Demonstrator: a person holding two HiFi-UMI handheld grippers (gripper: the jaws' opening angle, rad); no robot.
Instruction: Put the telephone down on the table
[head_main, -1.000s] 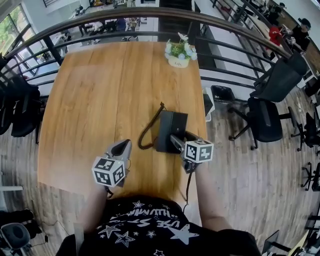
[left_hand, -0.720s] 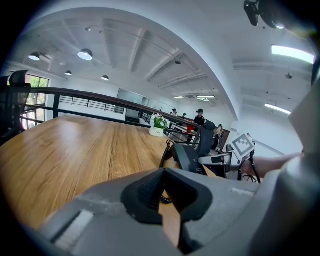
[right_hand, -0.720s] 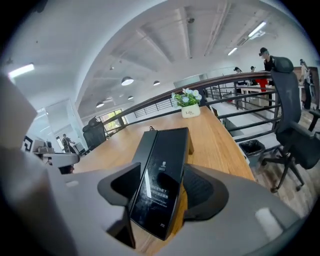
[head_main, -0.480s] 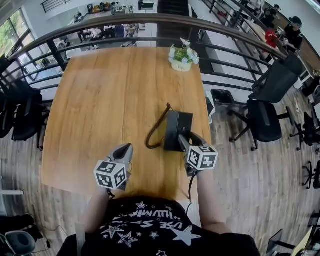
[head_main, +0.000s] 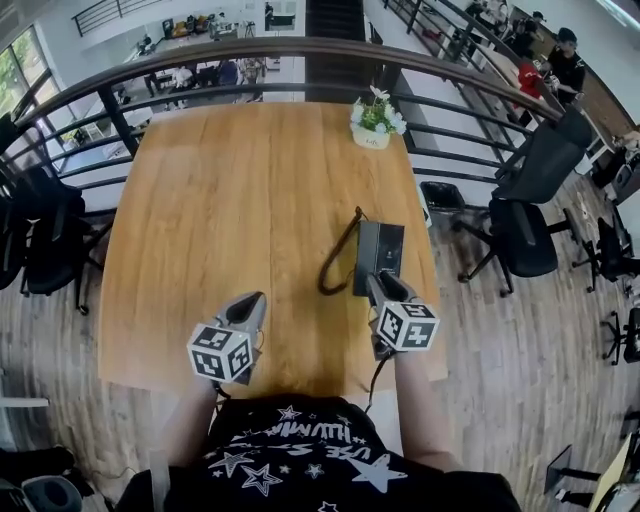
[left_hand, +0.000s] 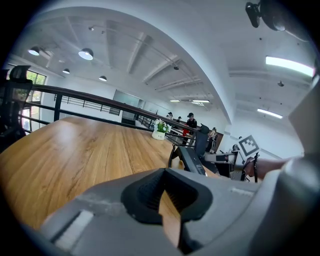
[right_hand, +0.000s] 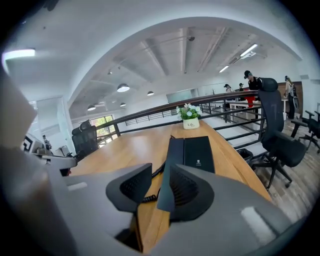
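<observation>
Though lately closing, fingers on my right gripper (head_main: 383, 288) stand apart — telephone (right_hand: 197, 150) handset between, unpinched — left gripper (left_hand: 161, 172) fingers pressed together; flowerpot (right_hand: 191, 123) reads "Life".

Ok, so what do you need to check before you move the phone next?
1. Telephone flat on the table: ok.
2. Handset between the jaws of the right gripper, which have just been closing: ok.
3. Both pads pressing the handset: not ok, a gap shows on one side.
4. Cord clear of those jaws: cannot tell.
5. Left gripper shut, empty, away from the telephone: ok.
6. Flower pot far from the telephone: ok.
</observation>
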